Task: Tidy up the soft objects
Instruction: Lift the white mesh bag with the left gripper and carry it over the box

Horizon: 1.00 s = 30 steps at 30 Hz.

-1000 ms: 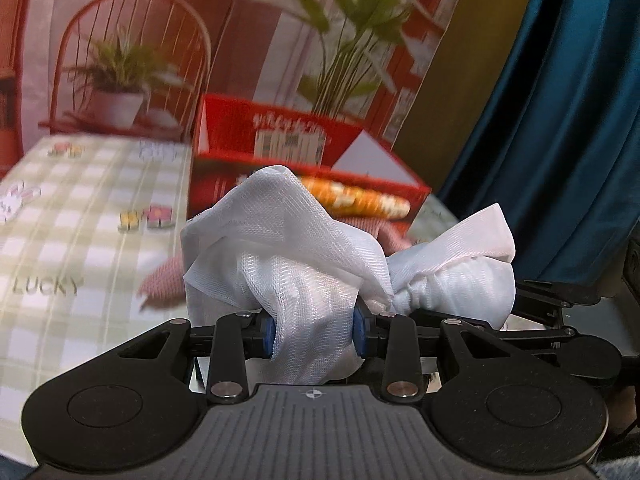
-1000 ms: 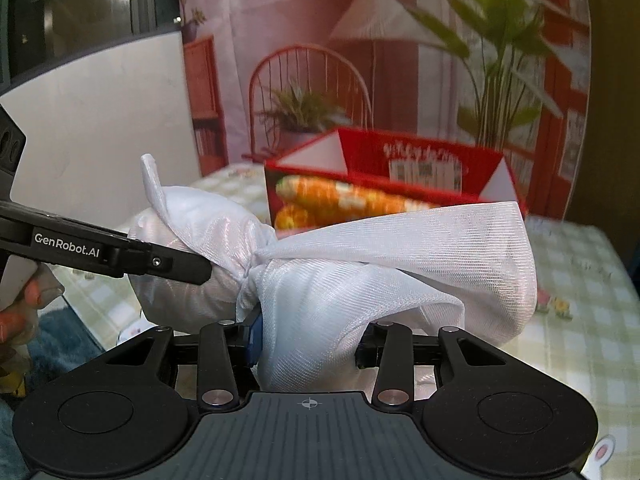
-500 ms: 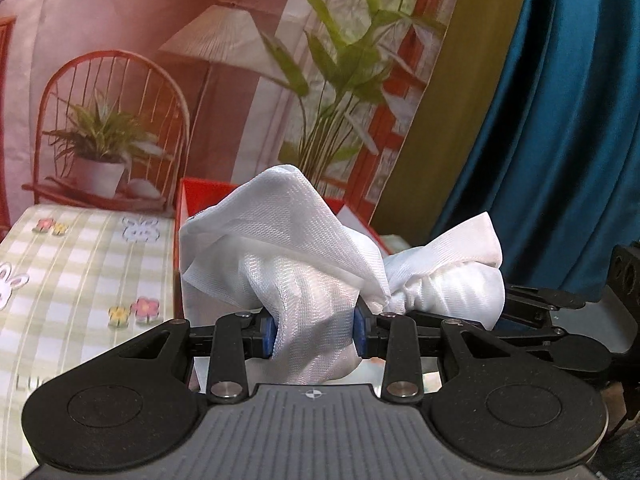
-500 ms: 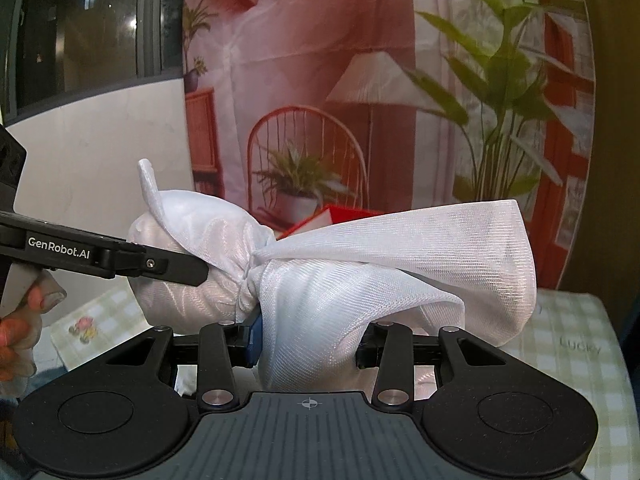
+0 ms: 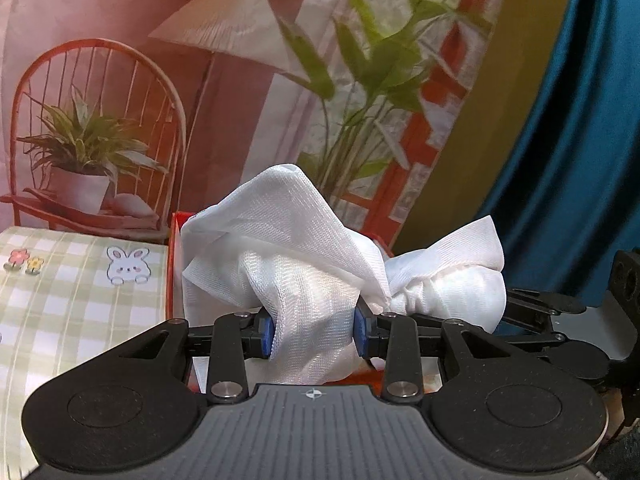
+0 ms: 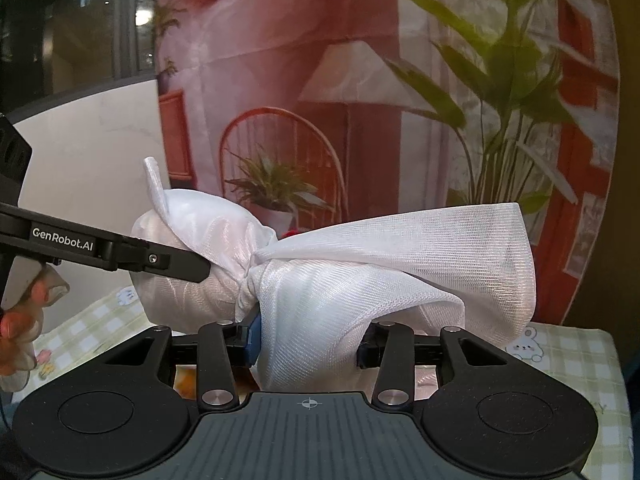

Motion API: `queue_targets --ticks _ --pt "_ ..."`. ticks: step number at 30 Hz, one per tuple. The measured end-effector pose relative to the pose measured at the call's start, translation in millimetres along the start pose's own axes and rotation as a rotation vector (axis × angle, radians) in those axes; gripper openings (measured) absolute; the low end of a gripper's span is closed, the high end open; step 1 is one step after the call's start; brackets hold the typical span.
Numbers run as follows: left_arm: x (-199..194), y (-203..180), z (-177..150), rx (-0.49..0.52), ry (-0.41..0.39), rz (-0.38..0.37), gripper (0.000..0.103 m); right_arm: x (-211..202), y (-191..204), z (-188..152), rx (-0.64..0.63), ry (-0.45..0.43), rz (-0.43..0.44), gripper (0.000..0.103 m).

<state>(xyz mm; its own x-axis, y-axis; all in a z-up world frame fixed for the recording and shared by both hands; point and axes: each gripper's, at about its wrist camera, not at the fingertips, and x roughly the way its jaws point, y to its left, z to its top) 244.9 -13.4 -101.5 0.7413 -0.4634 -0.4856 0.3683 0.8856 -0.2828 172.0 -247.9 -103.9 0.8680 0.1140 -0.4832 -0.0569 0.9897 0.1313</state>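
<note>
From the left wrist camera, the left gripper (image 5: 313,334) has its blue-padded fingers (image 5: 265,334) closed part-way on one end of a white, woven mesh fabric bundle knotted in the middle (image 5: 288,264). The cloth fills the gap between the pads and bulges above them. The bundle's other lobe reaches to the right, where the black fingers of the right gripper (image 5: 532,312) close in around it. The bundle is held up in the air, above a red cardboard box (image 5: 173,264) that sits at the far edge of the counter covered with a green-and-white checked cloth printed with a bunny and flowers (image 5: 72,304). A printed backdrop with a lamp, a chair and potted plants (image 5: 224,80) hangs behind, and a teal curtain (image 5: 580,160) falls on the right.

From the right wrist camera, the right gripper (image 6: 308,346) pinches the bundle's (image 6: 360,280) nearer lobe, its fingers (image 6: 253,340) part-way closed with cloth pressed between them. The knot sits just left of centre, and the far lobe lies in the left gripper (image 6: 180,266), which comes in from the left edge with a gloved hand (image 6: 24,320) below it. The checked counter (image 6: 568,360) shows under the bundle at the lower right and lower left.
</note>
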Motion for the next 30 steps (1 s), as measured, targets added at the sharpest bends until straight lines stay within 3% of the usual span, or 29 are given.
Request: queue_targets --ticks 9,13,21,26,28,30 --pt "64.8 19.1 25.9 0.006 0.096 0.027 0.038 80.2 -47.2 21.9 0.09 0.098 0.0 0.039" --pt "80.5 23.2 13.3 0.031 0.168 0.032 0.041 96.4 -53.7 13.2 0.125 0.169 0.012 0.039" --pt "110.6 34.8 -11.9 -0.011 0.314 0.052 0.044 122.9 -59.5 -20.8 0.241 0.34 0.012 0.039" --pt "111.7 38.0 -10.2 -0.021 0.32 0.049 0.052 129.0 -59.4 -26.5 0.294 0.372 -0.005 0.046" --pt "108.0 33.9 -9.6 0.002 0.319 0.048 0.057 128.9 -60.1 -26.1 0.298 0.373 -0.026 0.053" --pt "102.8 29.4 -8.1 0.021 0.308 0.053 0.069 125.2 -59.7 -26.5 0.296 0.371 -0.041 0.057"
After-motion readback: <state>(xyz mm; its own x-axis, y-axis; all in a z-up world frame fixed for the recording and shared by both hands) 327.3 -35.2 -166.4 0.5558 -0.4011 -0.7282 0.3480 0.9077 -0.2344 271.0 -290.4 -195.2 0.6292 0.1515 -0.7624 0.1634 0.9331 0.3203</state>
